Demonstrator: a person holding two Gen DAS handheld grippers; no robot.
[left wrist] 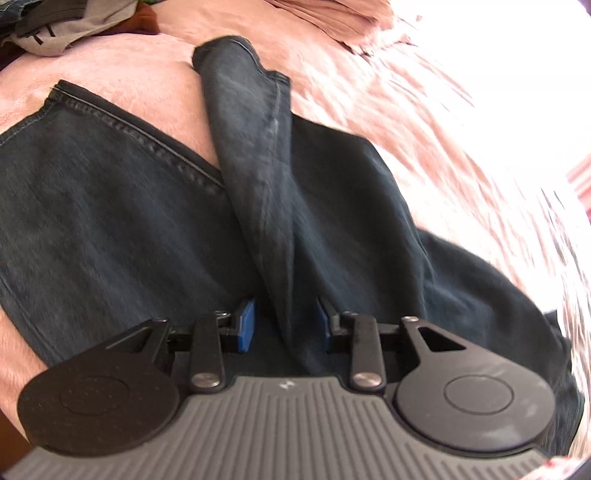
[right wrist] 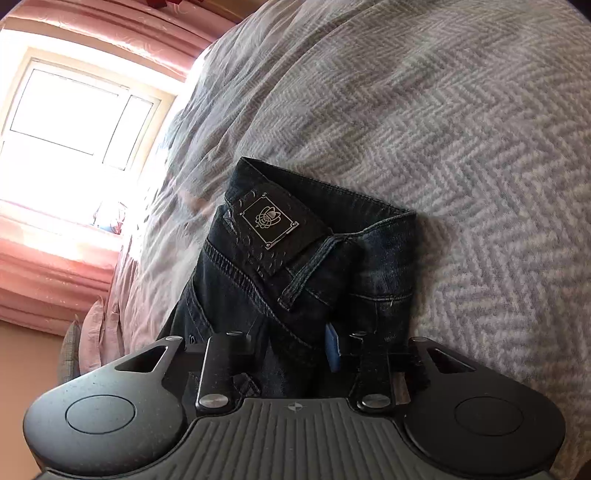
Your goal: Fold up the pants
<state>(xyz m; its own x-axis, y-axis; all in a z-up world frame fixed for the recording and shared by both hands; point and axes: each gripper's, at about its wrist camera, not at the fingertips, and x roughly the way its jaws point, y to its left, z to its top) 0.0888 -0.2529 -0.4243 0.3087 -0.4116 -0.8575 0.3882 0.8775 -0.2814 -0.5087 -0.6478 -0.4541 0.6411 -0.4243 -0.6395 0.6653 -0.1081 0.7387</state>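
Note:
Dark blue jeans (left wrist: 110, 206) lie spread on a pink bedspread (left wrist: 147, 74) in the left wrist view. A raised ridge of a trouser leg (left wrist: 255, 147) runs from the far hem down between the blue pads (left wrist: 245, 325) of my left gripper (left wrist: 284, 325), which is shut on it. In the right wrist view the waistband with its dark label patch (right wrist: 269, 221) and a belt loop is bunched upward. My right gripper (right wrist: 288, 350) is shut on the denim just below the waistband. One blue pad (right wrist: 332, 349) shows; cloth hides the other.
A grey and white herringbone blanket (right wrist: 443, 147) covers the bed around the waistband. A heap of other clothes (left wrist: 44, 33) lies at the far left. Folded pink cloth (left wrist: 332, 14) lies at the far edge. A bright window (right wrist: 74, 110) with pink curtains (right wrist: 55, 280) stands to the left.

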